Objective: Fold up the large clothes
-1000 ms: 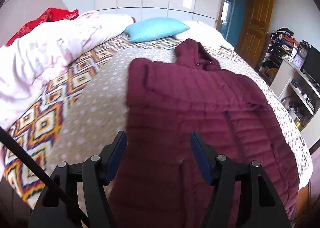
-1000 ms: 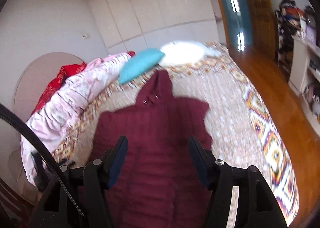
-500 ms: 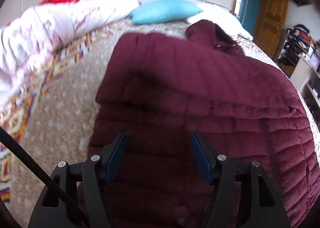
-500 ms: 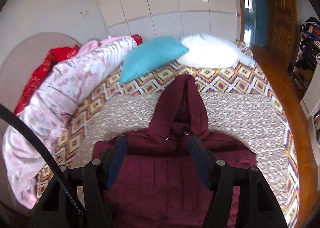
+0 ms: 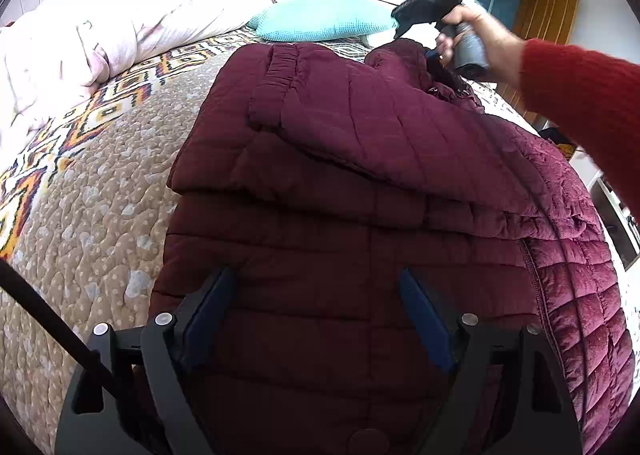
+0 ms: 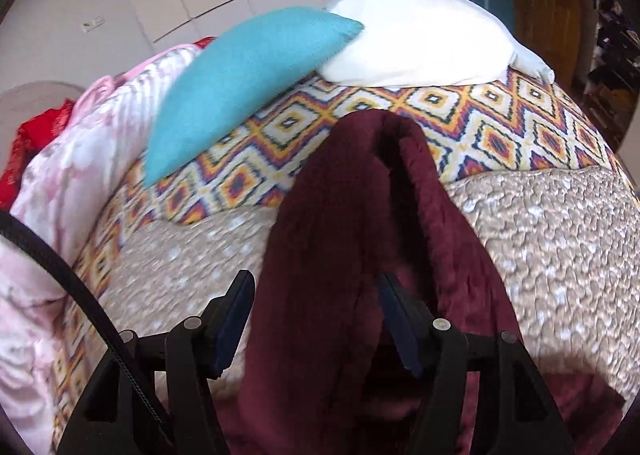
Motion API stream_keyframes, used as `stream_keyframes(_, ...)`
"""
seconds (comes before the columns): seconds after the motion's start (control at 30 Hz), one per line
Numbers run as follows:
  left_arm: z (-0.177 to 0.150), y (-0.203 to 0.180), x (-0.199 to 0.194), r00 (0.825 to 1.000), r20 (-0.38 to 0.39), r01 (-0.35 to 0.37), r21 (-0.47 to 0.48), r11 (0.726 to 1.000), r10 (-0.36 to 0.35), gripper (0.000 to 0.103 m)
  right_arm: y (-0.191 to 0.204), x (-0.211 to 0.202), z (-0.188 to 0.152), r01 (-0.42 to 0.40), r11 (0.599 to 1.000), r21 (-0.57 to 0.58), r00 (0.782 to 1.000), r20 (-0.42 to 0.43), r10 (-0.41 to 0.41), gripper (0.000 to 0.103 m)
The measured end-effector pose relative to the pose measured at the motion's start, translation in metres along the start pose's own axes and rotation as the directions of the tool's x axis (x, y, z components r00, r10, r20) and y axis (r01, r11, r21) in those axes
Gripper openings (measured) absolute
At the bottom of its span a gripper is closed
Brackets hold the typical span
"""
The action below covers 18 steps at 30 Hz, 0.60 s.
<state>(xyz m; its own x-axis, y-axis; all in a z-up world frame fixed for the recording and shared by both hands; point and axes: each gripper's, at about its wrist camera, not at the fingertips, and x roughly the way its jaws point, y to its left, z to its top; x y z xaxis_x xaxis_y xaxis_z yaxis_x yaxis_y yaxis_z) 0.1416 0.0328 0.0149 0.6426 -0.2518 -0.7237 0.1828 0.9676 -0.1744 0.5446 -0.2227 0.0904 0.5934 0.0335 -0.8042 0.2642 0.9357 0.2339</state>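
Observation:
A maroon puffer jacket [image 5: 360, 183] lies spread on the bed, with one sleeve [image 5: 360, 115] folded across its chest. My left gripper [image 5: 316, 275] hovers just over the jacket's lower body; its jaws are opening and nothing is pinched between them. My right gripper [image 6: 314, 287] stands open over the hood [image 6: 352, 183], whose left half lies between the fingers without being pressed. In the left wrist view a hand [image 5: 480, 35] in a red sleeve holds that gripper down at the hood.
The quilted bedspread [image 5: 100, 215] has a diamond-pattern border. A turquoise pillow [image 6: 240, 75] and a white pillow [image 6: 420, 43] lie beyond the hood. A pink floral duvet [image 5: 72, 51] is heaped at the left. Shelves [image 5: 616, 215] stand past the bed's right edge.
My left gripper has sunk close to the jacket and its jaws have widened. My right gripper has swept forward and down onto the hood, and its hand has come into the left wrist view.

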Motion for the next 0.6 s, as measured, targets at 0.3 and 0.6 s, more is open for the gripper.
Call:
stream_keyframes(0.3,0.0,-0.001,0.003,1.0,-0.005,0.003,0.006,1.0,-0.003,0.087,0.0,0.002,0.018,-0.039,0.999,0.018,0.999,0.034,0.039,0.01)
stream_keyframes(0.6,0.0,0.004,0.001,1.0,-0.006,0.021,-0.008,1.0,-0.021,0.087,0.036,-0.164,-0.044,-0.121,0.983,-0.137,0.987,0.089,0.133,0.008)
